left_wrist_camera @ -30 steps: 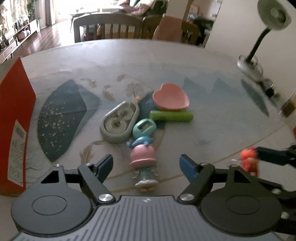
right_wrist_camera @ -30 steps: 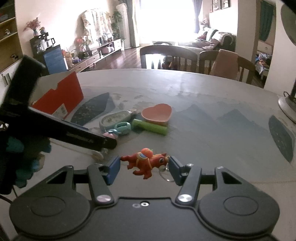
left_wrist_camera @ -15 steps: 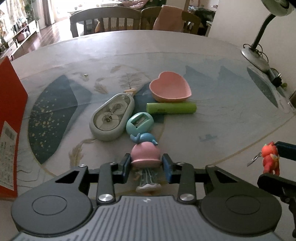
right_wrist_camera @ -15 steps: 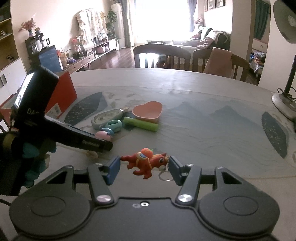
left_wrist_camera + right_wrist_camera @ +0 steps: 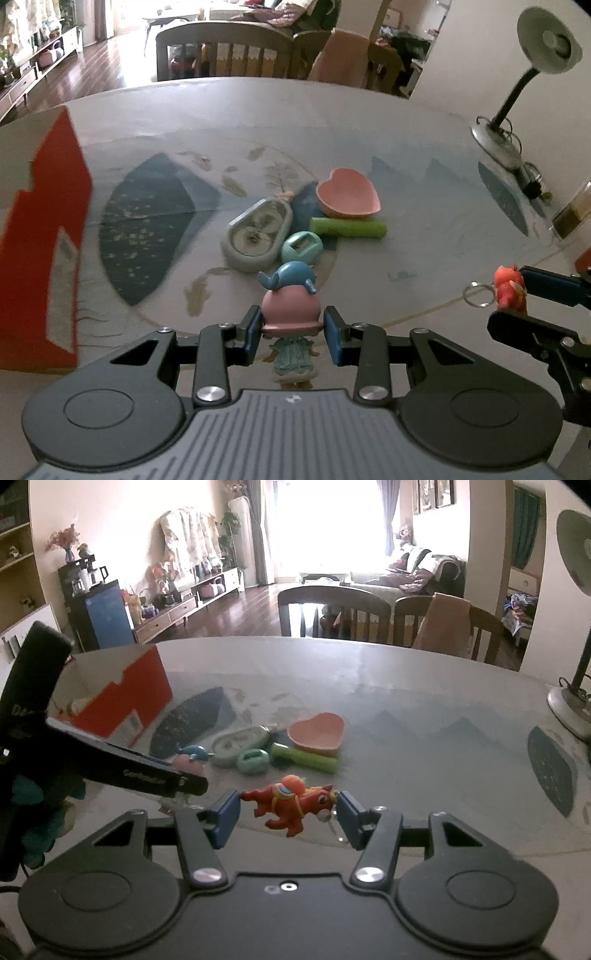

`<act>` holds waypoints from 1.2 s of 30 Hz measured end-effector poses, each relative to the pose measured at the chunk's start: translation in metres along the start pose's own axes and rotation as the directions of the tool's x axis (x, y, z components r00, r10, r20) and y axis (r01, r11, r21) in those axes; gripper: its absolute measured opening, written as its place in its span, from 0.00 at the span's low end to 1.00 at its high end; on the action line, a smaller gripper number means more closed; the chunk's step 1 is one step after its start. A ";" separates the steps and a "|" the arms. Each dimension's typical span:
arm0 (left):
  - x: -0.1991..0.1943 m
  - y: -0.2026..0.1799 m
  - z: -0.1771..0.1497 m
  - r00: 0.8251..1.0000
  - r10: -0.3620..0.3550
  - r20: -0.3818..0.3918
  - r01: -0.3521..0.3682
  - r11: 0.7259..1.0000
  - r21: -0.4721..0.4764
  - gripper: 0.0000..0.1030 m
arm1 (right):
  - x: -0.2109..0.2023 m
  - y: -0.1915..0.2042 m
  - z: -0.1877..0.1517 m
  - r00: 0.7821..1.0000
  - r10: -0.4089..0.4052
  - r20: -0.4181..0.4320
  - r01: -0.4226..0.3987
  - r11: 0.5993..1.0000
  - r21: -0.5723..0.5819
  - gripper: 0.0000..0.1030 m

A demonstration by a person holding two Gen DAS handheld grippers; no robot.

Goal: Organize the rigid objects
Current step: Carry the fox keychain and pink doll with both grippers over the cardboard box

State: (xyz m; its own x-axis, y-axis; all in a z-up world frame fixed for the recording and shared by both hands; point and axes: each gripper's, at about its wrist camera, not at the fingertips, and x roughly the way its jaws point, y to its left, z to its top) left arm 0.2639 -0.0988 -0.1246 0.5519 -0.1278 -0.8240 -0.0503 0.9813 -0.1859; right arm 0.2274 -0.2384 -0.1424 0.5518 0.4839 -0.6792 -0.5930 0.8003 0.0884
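A round table [image 5: 369, 122] carries a red box [image 5: 44, 258] at nine o'clock. Near centre lie an oval case [image 5: 256, 234], a heart dish [image 5: 349, 192] and a green tube [image 5: 349, 228] — close together. The left gripper [image 5: 291, 326] has just closed, clamped on a pink-hatted doll [image 5: 291, 314]; the right gripper [image 5: 288, 808] pinches an orange horse [image 5: 291, 803].

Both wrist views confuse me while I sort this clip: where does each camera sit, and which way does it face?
Left wrist: on the left gripper, looking down across the table; its pads clamp the doll, and the right gripper shows at the right edge.
Right wrist: on the right gripper, facing the table and living room; its pads hold the red horse, and the left gripper crosses at the left.
Shared: heart dish, green tube, red box, both toys.
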 end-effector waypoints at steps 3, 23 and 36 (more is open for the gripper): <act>-0.016 0.008 0.000 1.000 -0.011 0.010 0.011 1.000 -0.003 0.34 | -0.005 0.012 0.008 1.000 0.017 0.009 -0.017 1.000 -0.005 0.55; -0.124 0.111 0.013 0.994 0.006 0.109 -0.005 1.000 -0.008 0.34 | -0.014 0.142 0.082 0.984 0.154 0.090 -0.145 0.985 -0.096 0.55; -0.169 0.205 0.021 0.983 0.080 0.164 -0.074 0.996 -0.042 0.34 | 0.021 0.223 0.117 0.979 0.180 0.100 -0.160 0.971 -0.180 0.55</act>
State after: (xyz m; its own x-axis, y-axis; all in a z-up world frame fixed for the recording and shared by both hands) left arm 0.1774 0.1271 -0.0123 0.6748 -0.0237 -0.7376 -0.1257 0.9812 -0.1466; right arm 0.1756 -0.0079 -0.0517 0.4921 0.6529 -0.5758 -0.7693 0.6357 0.0634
